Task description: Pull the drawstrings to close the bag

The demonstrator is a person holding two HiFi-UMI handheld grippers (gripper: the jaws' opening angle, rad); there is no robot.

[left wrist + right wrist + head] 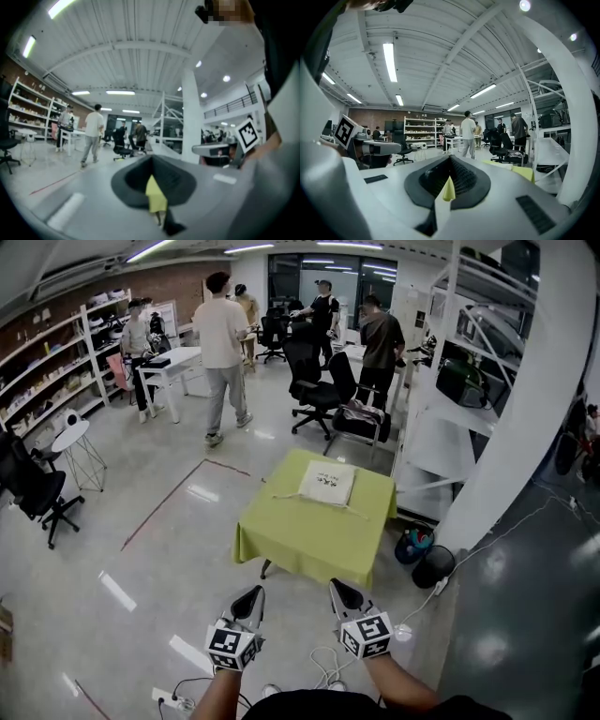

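left gripper (249, 601) and right gripper (341, 596), both pressed together empty, hang well short of the bag (327, 483) ahead on the green table (281, 545), nearer the right one.

Open lab-office: storage shelves (56, 371), office chairs (314, 381), work tables (173, 367).

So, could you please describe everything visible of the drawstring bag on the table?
The drawstring bag is a pale cream cloth pouch with a dark print, too small to read. It lies flat on the yellow-green tablecloth, toward the far side. Thin drawstrings trail from its near corners onto the cloth. Nothing else touches it.
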